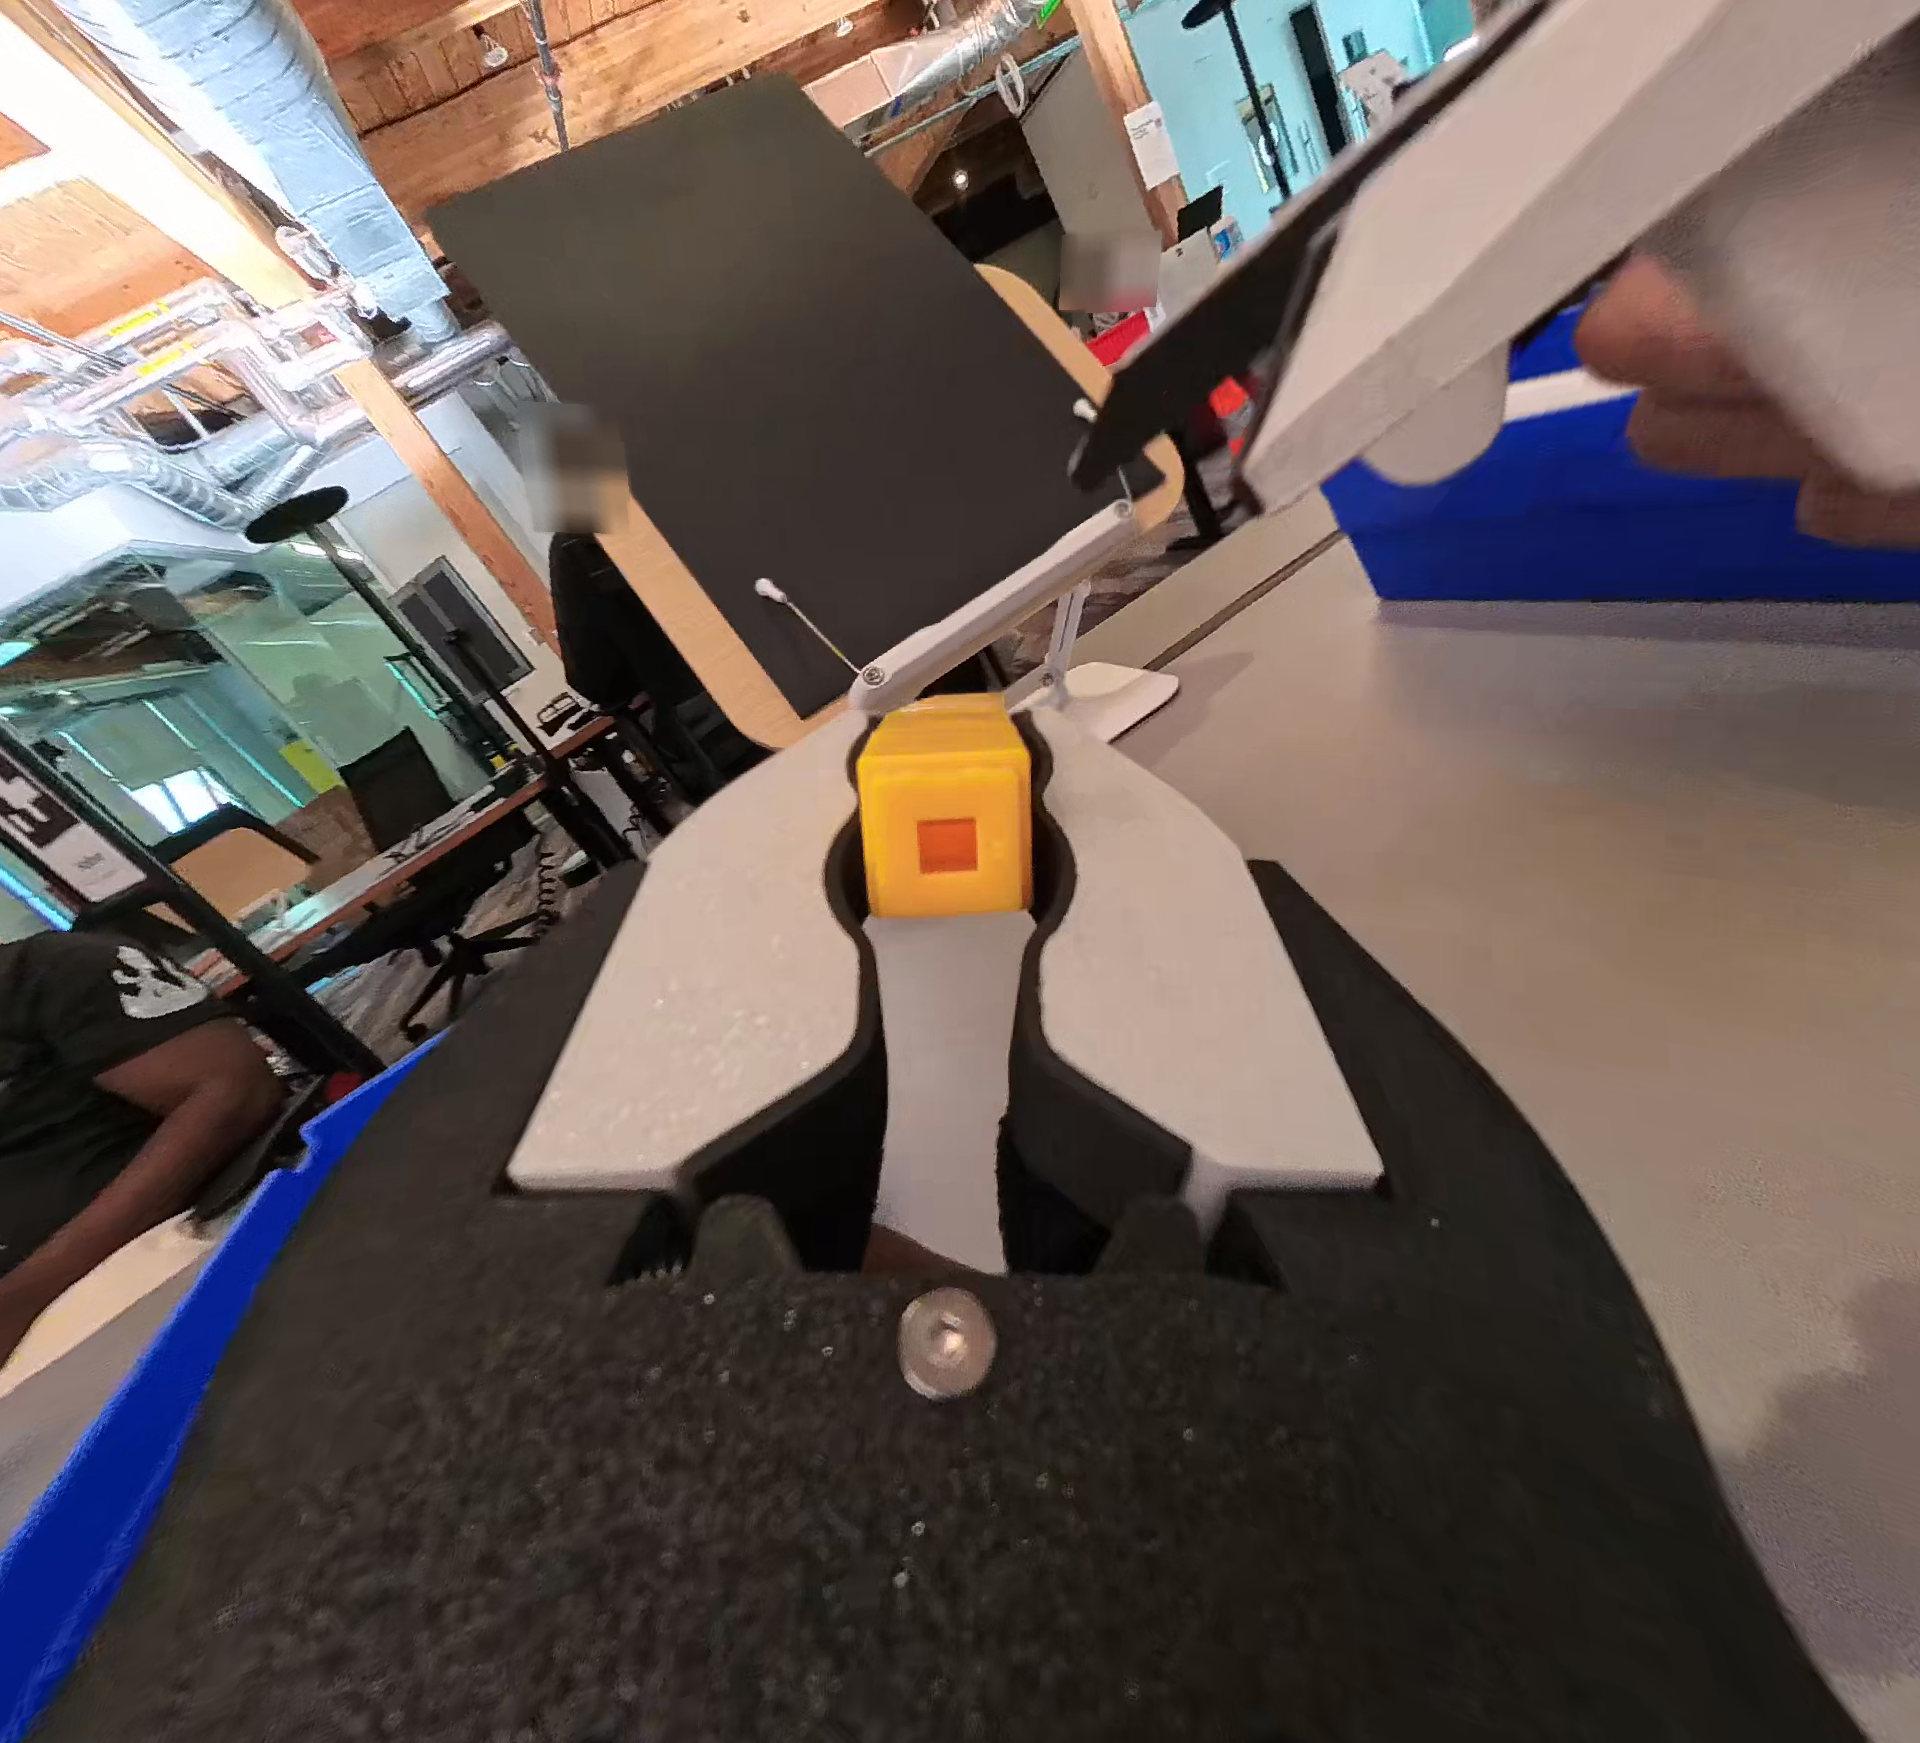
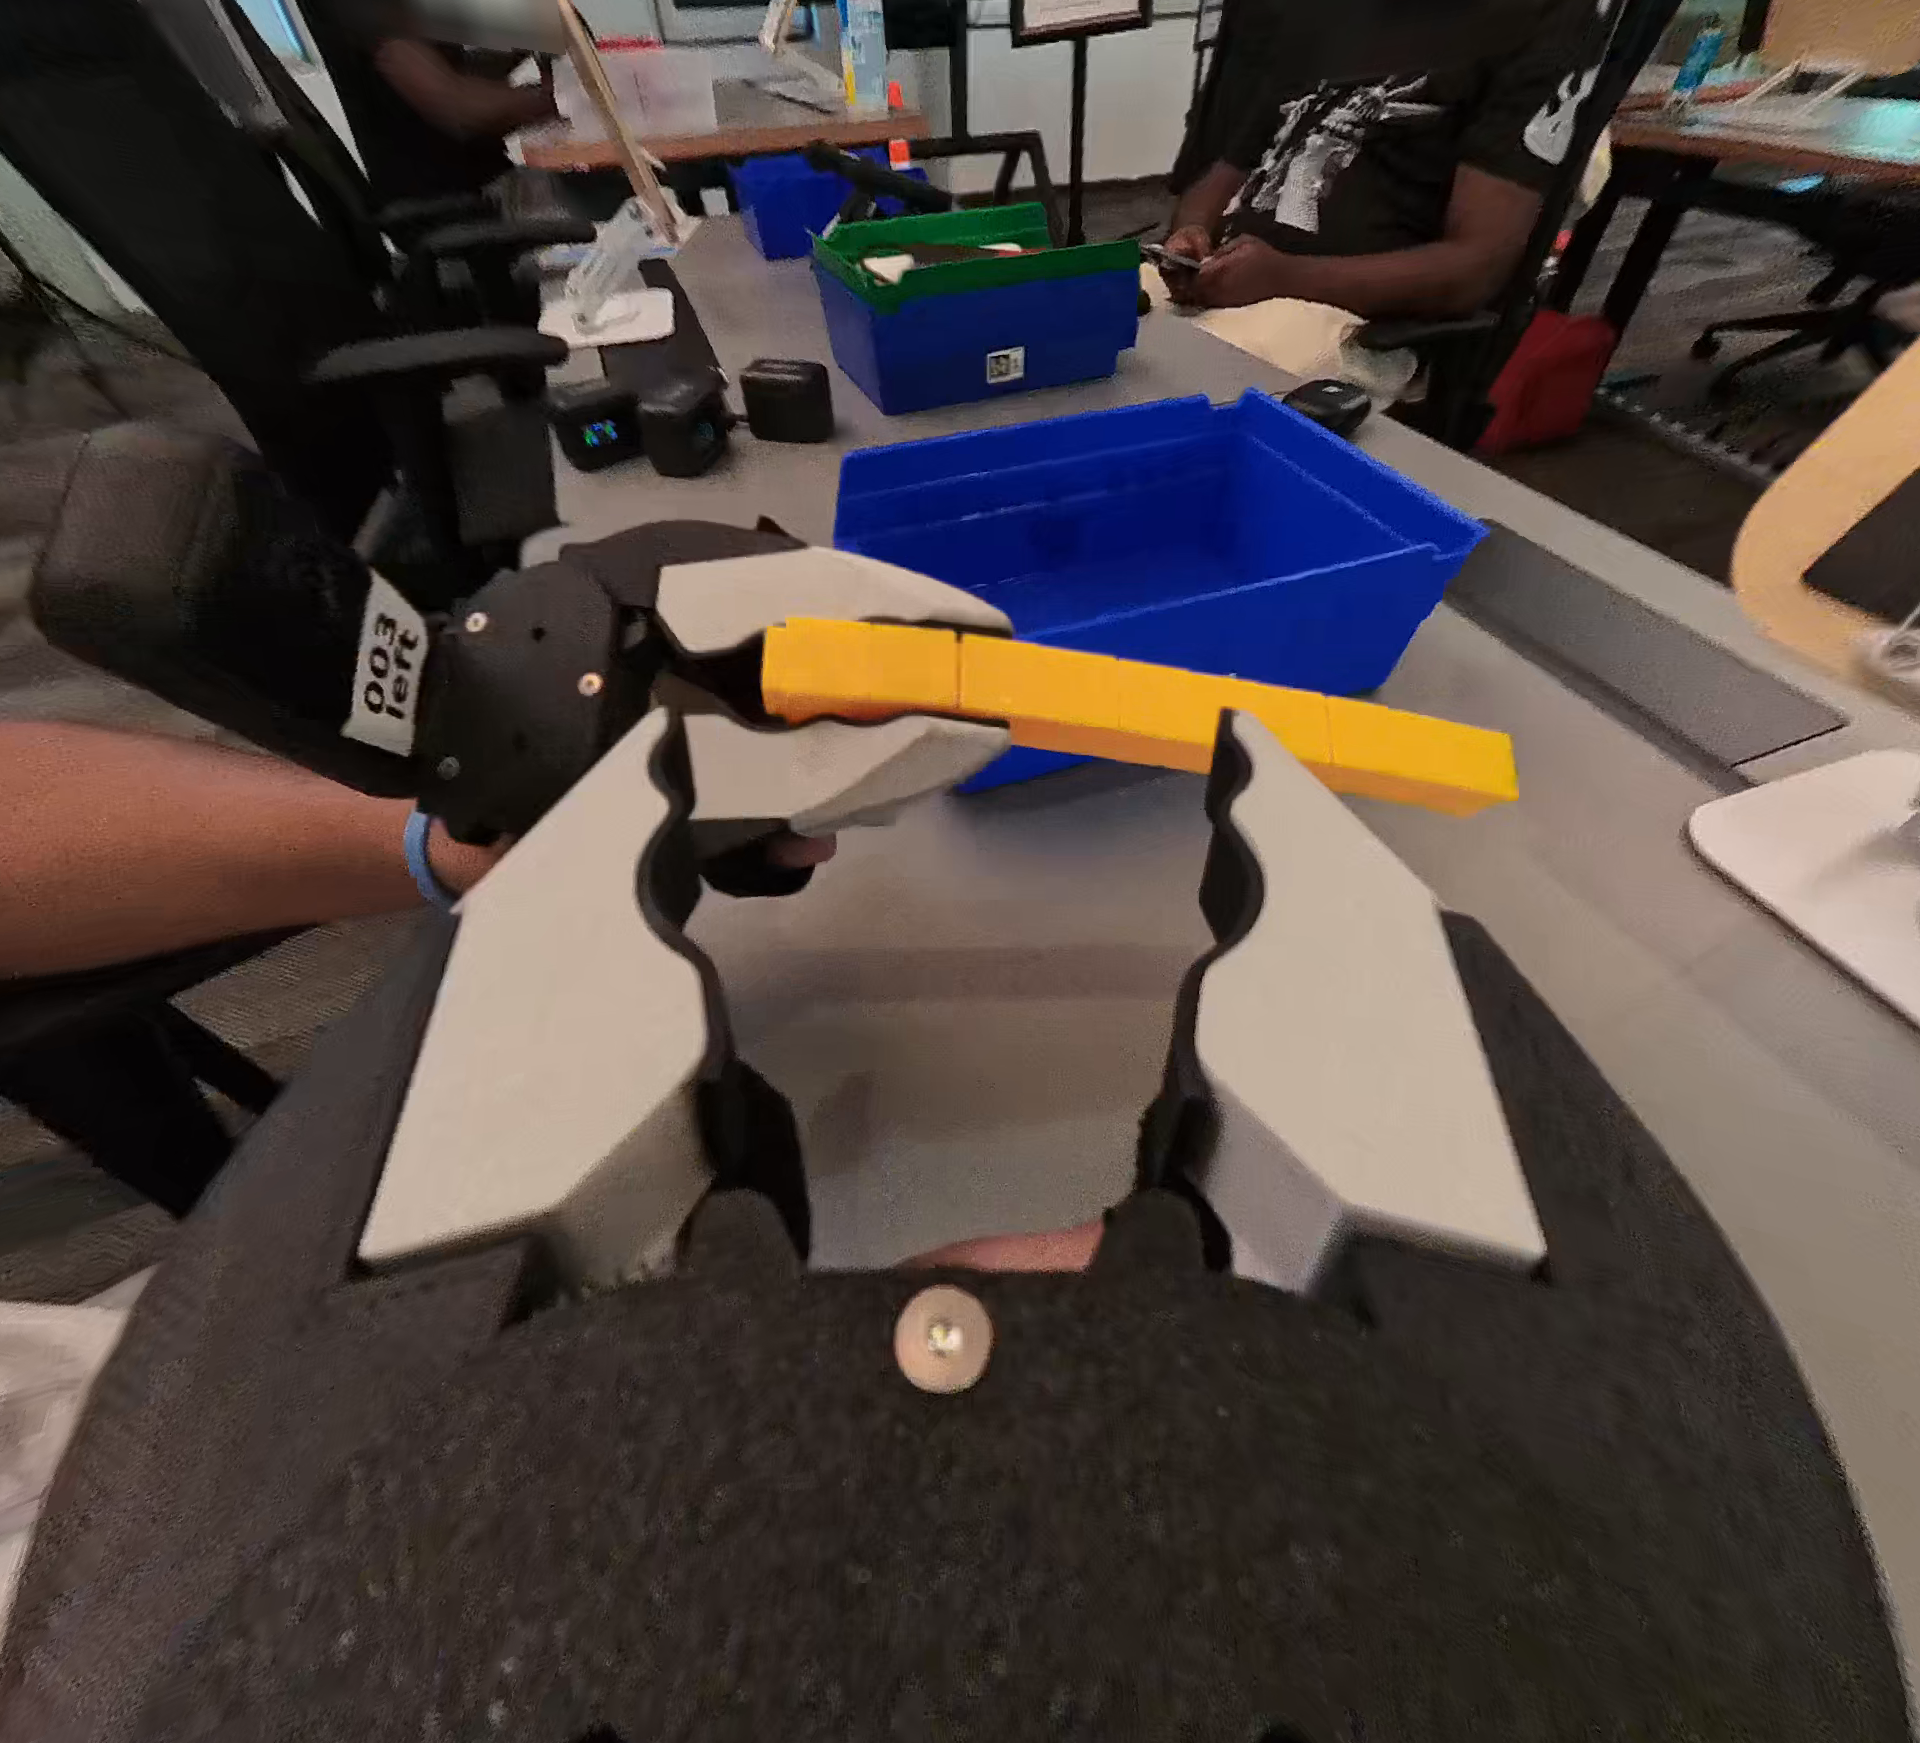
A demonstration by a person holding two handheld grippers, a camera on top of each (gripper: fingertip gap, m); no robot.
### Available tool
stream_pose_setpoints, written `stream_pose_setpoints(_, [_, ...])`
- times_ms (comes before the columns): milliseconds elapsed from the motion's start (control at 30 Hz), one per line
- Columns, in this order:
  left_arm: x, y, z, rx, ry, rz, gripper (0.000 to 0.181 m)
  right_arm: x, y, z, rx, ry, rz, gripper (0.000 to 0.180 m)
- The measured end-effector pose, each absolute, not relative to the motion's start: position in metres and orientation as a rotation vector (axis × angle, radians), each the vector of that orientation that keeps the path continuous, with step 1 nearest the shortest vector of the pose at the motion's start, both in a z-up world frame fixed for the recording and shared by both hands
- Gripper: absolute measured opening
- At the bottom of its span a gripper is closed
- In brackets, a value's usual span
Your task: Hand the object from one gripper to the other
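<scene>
A long yellow bar of joined blocks (image 2: 1143,706) is held level above the grey table. My left gripper (image 1: 945,758) is shut on one end of it; in the left wrist view I see the bar's square end face (image 1: 945,846) between the fingers. In the right wrist view the left gripper (image 2: 914,685) comes in from the left with the bar sticking out to the right. My right gripper (image 2: 945,727) is open and empty, with its fingertips just short of the bar's middle. The right gripper also shows at the upper right of the left wrist view (image 1: 1558,239).
An empty blue bin (image 2: 1153,540) sits on the grey table (image 2: 1558,914) behind the bar. A second blue bin with a green insert (image 2: 977,311) and small black devices (image 2: 686,426) lie farther back. People sit around the desks. A tablet on a white stand (image 1: 790,405) stands ahead. Spacing between my two grippers at the tips: around 5 cm.
</scene>
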State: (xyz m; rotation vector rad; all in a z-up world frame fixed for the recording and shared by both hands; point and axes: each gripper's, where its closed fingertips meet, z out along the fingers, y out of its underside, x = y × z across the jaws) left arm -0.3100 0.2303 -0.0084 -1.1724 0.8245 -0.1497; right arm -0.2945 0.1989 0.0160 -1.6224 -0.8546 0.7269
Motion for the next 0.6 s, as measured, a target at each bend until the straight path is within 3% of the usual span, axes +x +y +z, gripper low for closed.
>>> stream_pose_setpoints(300, [-0.296, 0.212, -0.006, -1.101, 0.918, -0.101, 0.023, -0.292, 0.196, 0.008, -1.586, -1.058, 0.379, 0.088])
stream_pose_setpoints(500, [-0.291, 0.202, 0.008, -1.197, 0.921, -0.322, 0.023, -0.26, 0.209, 0.005, -1.374, -1.249, -0.097, 0.079])
stream_pose_setpoints(600, [-0.28, 0.191, 0.006, -1.234, 0.934, -0.411, 0.023, -0.276, 0.207, -0.001, -1.156, -1.297, -0.308, 0.063])
